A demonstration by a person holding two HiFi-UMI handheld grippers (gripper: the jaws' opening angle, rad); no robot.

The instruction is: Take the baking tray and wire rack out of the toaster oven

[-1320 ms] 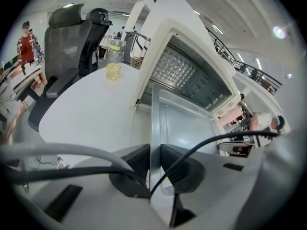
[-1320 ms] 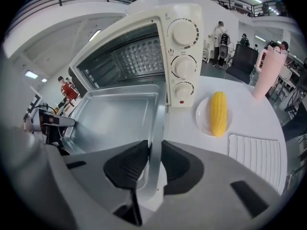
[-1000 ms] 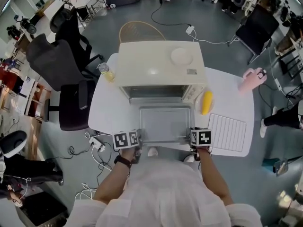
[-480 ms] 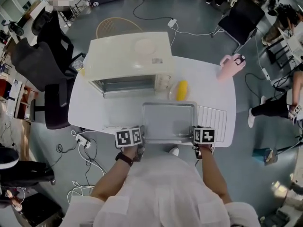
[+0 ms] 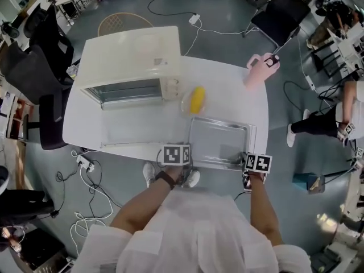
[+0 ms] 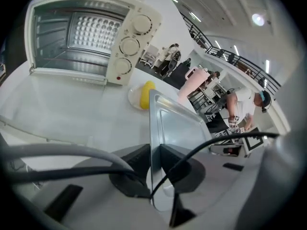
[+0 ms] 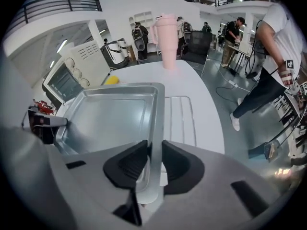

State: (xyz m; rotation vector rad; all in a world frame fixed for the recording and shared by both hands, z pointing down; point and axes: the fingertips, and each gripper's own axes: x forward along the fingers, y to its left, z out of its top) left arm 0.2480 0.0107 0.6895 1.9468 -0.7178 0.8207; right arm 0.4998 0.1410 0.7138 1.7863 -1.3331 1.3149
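Pinching the baking tray [image 5: 219, 141] by its near rim: my left gripper [image 6: 152, 164] clamps one end, my right gripper [image 7: 152, 164] the other, tray stretching ahead between them, over the wire rack [image 7: 180, 116]. Feels like stiff, light, slick metal, so the rim's my best hold.

Bare table [image 5: 131, 131] left of tray [image 5: 219, 142], oven [image 5: 131, 53] and yellow object [image 5: 197, 99] behind
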